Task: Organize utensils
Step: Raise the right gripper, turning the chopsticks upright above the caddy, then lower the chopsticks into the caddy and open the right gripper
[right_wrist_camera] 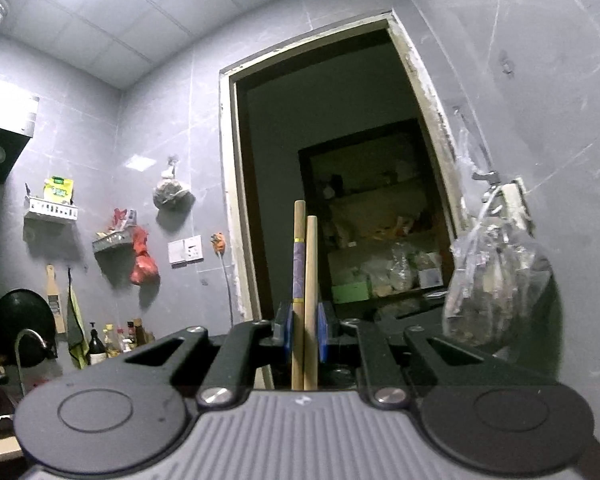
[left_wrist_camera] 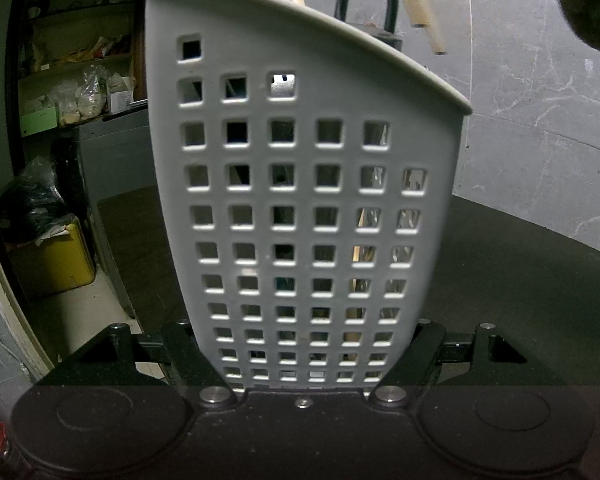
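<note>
Left gripper (left_wrist_camera: 306, 356): your left-hand jaws are clamped on the lower part of the white perforated utensil holder (left_wrist_camera: 300, 200), one black finger against each side wall.
Utensil holder: it stands upright on the dark countertop (left_wrist_camera: 520, 280), filling the centre of the left wrist view. Its rim slopes down toward the right of that view.
Holder contents: a black looped handle (left_wrist_camera: 366, 4) rises above the rim. Through the square holes you can make out dim vertical shapes; what they are cannot be told.
Right gripper (right_wrist_camera: 305, 332): your right-hand jaws are closed on a pair of wooden chopsticks (right_wrist_camera: 310, 280), blue pads pressing from both sides.
Chopsticks, right wrist view: they stand side by side, touching, pointing up ahead of the gripper. The left stick carries a patterned purple band with gold rings.
Chopsticks, left wrist view: two pale stick ends (left_wrist_camera: 418, 8) hang tilted above the holder's rim, apart from it, near the black loop.
Background: grey tiled wall (right_wrist_camera: 172, 128), dark doorway (right_wrist_camera: 340, 140) with shelves behind, and a clear bag (right_wrist_camera: 496, 280) hanging at the right.
</note>
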`<action>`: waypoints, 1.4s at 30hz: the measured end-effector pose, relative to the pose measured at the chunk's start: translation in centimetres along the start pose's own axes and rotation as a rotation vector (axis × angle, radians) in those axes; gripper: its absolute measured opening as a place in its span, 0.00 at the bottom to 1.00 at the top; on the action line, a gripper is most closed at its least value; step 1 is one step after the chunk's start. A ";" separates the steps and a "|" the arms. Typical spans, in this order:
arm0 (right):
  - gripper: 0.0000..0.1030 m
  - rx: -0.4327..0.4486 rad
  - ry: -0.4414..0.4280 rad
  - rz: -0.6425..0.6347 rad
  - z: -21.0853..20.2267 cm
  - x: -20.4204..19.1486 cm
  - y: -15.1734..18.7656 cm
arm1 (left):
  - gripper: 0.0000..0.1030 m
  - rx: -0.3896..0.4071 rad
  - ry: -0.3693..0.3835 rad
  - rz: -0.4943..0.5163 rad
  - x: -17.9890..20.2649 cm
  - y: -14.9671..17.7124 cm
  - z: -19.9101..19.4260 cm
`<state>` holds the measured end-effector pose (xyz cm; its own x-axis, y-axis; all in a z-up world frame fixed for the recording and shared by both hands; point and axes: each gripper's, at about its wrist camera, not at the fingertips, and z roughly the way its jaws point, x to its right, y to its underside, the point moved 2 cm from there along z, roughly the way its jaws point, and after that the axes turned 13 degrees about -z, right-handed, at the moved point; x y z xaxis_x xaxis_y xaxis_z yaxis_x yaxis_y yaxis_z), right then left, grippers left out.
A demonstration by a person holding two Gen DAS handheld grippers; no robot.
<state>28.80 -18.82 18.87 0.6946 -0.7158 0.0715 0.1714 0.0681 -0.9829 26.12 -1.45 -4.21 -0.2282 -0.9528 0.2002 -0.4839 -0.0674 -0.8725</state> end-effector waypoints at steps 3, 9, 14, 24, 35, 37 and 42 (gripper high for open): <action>0.14 0.006 -0.012 0.026 1.4 0.1 0.6 | 0.73 0.000 -0.001 0.000 0.0 0.0 0.0; 0.14 0.010 -0.026 0.064 3.1 -0.1 2.3 | 0.73 0.000 -0.002 0.001 0.1 0.0 0.0; 0.14 0.005 -0.024 0.053 3.4 -0.8 3.6 | 0.73 0.000 -0.002 0.001 0.1 0.0 -0.1; 0.14 -0.022 -0.020 0.032 3.2 -2.0 5.8 | 0.73 0.001 -0.004 0.000 0.2 0.0 0.0; 0.14 -0.033 -0.014 0.074 2.2 -1.8 8.3 | 0.73 0.002 -0.006 0.000 0.2 0.0 0.0; 0.14 -0.036 -0.013 0.072 1.8 -1.8 8.7 | 0.73 0.002 -0.006 -0.001 0.1 0.0 0.0; 0.14 -0.033 -0.021 0.073 0.5 -1.9 9.6 | 0.73 0.003 -0.008 0.000 0.2 0.0 0.0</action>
<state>29.45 -16.50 9.40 0.7190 -0.6950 0.0029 0.0969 0.0961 -0.9906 26.05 -1.66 -4.16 -0.2213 -0.9552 0.1966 -0.4816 -0.0682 -0.8737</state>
